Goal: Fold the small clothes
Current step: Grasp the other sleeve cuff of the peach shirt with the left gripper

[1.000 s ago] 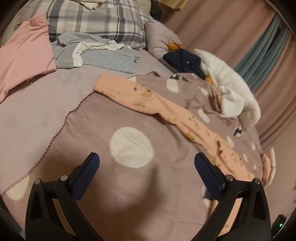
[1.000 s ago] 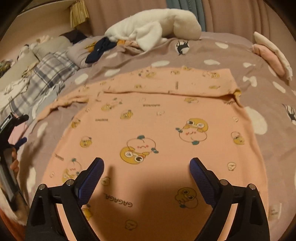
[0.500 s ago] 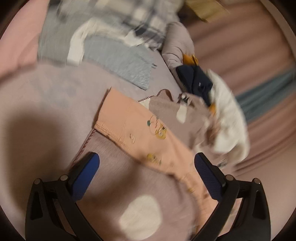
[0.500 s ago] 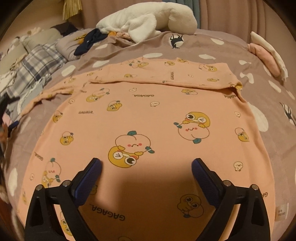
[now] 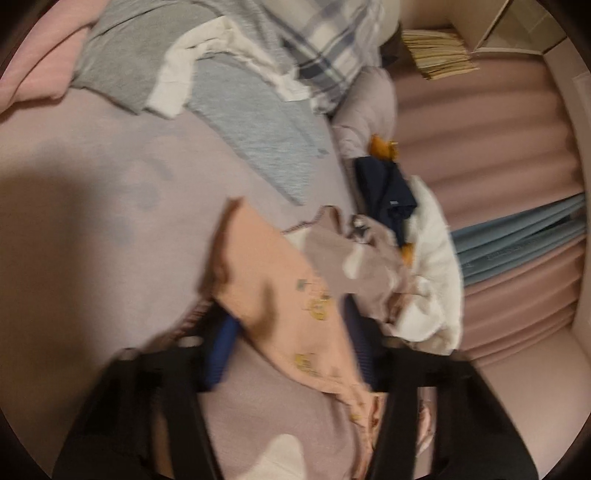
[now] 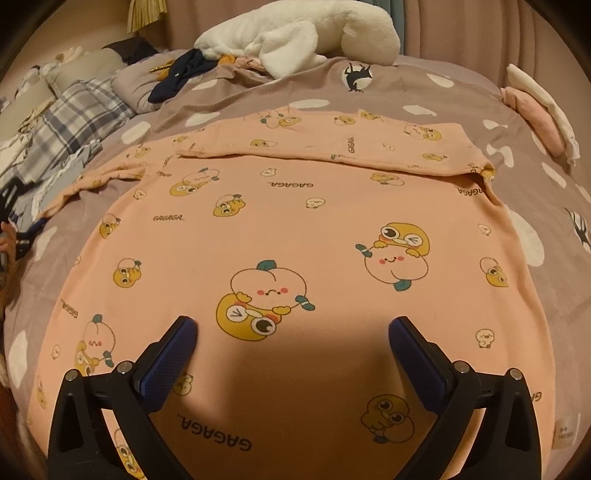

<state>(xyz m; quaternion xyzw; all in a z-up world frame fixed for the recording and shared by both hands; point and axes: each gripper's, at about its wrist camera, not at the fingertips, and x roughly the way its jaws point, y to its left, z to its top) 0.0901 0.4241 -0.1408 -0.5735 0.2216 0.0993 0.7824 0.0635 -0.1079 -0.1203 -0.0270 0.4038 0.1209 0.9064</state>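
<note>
A peach shirt (image 6: 295,229) with cartoon prints lies flat on the spotted bed cover (image 6: 424,85). One sleeve is folded across its far part; the other sleeve (image 6: 99,181) stretches out to the left. My right gripper (image 6: 291,339) is open and empty, hovering just over the shirt's near part. In the blurred left wrist view that outstretched sleeve (image 5: 273,280) lies between the fingers of my left gripper (image 5: 291,343), with its cuff end beyond the tips. The jaws stand partly closed around the sleeve; whether they grip it is unclear.
A white plush toy (image 6: 299,33) and dark garment (image 6: 177,77) lie at the bed's far side. Folded pink and white clothes (image 6: 535,110) sit far right. Grey and white clothes (image 5: 207,85), a plaid pillow (image 5: 325,48) and pink fabric (image 5: 37,70) lie beyond the sleeve. Curtains (image 5: 498,177) hang behind.
My left gripper has moved forward to the sleeve end, and its jaws have narrowed around the sleeve. My right gripper has dropped closer to the shirt and stays open.
</note>
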